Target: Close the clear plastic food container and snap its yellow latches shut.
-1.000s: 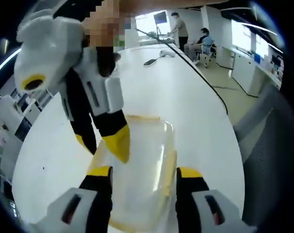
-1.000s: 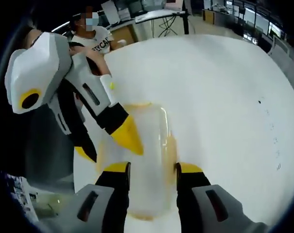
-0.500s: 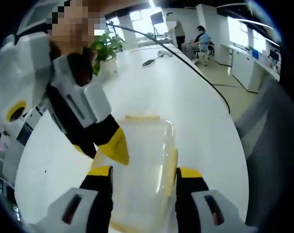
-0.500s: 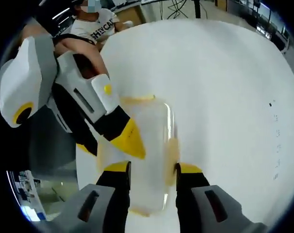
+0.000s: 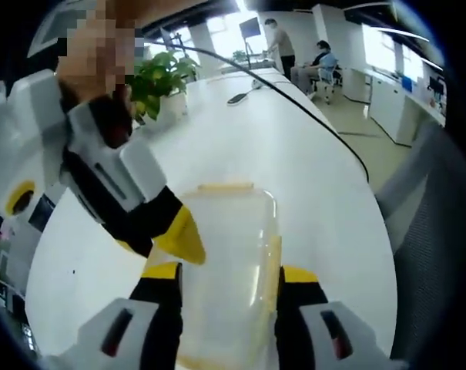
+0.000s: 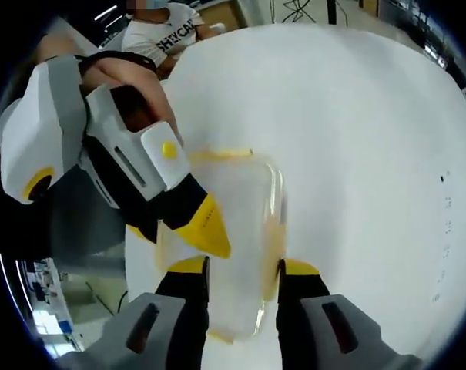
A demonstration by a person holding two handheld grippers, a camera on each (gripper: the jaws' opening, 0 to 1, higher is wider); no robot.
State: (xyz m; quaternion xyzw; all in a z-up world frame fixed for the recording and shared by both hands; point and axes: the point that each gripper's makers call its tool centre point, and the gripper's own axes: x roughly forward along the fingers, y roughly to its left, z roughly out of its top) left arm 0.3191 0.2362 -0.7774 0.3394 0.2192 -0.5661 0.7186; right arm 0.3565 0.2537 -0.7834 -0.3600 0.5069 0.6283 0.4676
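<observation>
A: The clear rectangular plastic food container with yellow latches (image 5: pixel 226 270), where does it lie in the left gripper view?

B: On the white oval table (image 5: pixel 294 154), lid down on it, with the left gripper (image 5: pixel 226 271) over its near end. That gripper's yellow-tipped black jaws stand parted, one at each long side of the box; I cannot tell whether they press it. A yellow latch (image 5: pixel 273 260) runs along the right side, another along the far end. The right gripper (image 5: pixel 182 239) comes in from the left, its yellow tip at the container's left edge. A green potted plant (image 5: pixel 159 77) stands at the far left of the table, and a black cable (image 5: pixel 310 108) crosses it.

A: And the right gripper view?

B: The same container (image 6: pixel 236 231) sits between the right gripper (image 6: pixel 240 271) and its spread jaws, near the table's (image 6: pixel 356 139) edge. The left gripper (image 6: pixel 202 230) reaches in, tip on the lid's left side. Whether that tip's pair is parted I cannot say.
</observation>
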